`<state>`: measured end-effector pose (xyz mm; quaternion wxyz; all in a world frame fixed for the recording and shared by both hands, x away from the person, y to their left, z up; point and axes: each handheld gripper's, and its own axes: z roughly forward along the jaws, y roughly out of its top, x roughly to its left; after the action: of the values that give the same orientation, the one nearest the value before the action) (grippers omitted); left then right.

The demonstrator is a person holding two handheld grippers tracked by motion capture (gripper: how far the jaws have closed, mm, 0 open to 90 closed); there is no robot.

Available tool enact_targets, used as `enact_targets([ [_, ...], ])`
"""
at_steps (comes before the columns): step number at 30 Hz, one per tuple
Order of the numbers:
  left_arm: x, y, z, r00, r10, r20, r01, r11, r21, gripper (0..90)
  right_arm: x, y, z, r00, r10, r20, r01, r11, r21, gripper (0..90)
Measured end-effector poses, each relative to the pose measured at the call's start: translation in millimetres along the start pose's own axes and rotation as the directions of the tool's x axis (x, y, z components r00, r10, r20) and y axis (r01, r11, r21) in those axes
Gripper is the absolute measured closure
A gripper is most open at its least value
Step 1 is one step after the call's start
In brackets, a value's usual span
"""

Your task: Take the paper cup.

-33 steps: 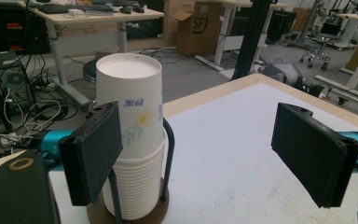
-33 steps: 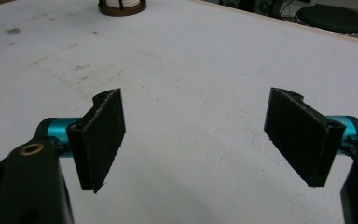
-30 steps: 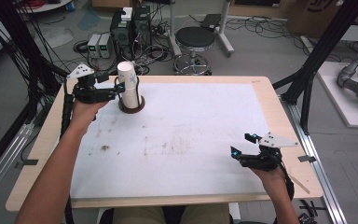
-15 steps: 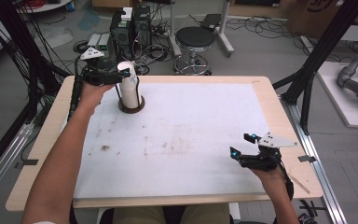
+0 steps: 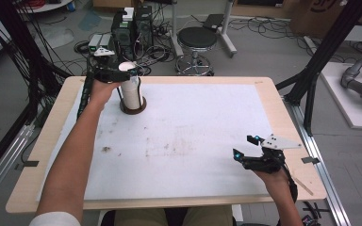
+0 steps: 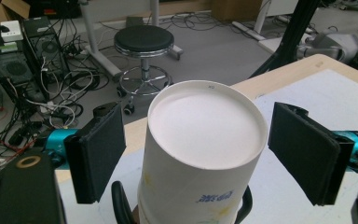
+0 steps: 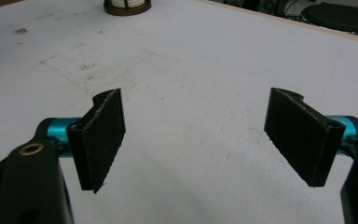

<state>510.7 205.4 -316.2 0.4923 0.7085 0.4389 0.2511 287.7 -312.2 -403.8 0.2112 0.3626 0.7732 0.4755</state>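
A white paper cup point(image 5: 131, 87) stands upside down in a dark brown ring holder point(image 5: 133, 108) at the far left of the table. My left gripper point(image 5: 128, 73) reaches the cup's top from the left. In the left gripper view the cup point(image 6: 205, 140) sits between the two black pads point(image 6: 98, 151), with a gap on each side. The jaws have just been closing but do not press on it. My right gripper point(image 5: 246, 147) rests at the near right over the white mat, jaws open and nothing between them point(image 7: 200, 135). The holder point(image 7: 126, 6) shows far off in that view.
A white mat point(image 5: 184, 141) covers most of the wooden table point(image 5: 264, 84). Beyond the far edge are a black stool point(image 5: 196, 37), computer boxes point(image 5: 132, 23) and loose cables on the floor. Black frame posts point(image 5: 320, 56) stand at both sides.
My left hand has moved toward the far edge and slightly right, bringing its jaws around the cup's top. The right gripper has stayed still.
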Motion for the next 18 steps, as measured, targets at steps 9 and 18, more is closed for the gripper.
enact_targets([
  [9,0.3,-3.1,6.0,0.9998,0.01,0.015,-0.01,0.9999,0.011,31.0,-0.9,-0.8,-0.4,1.0,0.004,0.0,-0.004,1.0,0.003,20.6],
  [18,0.8,-1.6,3.5,0.9995,0.027,0.014,-0.027,0.9996,0.006,34.3,-0.4,-0.7,0.2,1.0,0.004,0.0,-0.004,1.0,0.006,20.6],
])
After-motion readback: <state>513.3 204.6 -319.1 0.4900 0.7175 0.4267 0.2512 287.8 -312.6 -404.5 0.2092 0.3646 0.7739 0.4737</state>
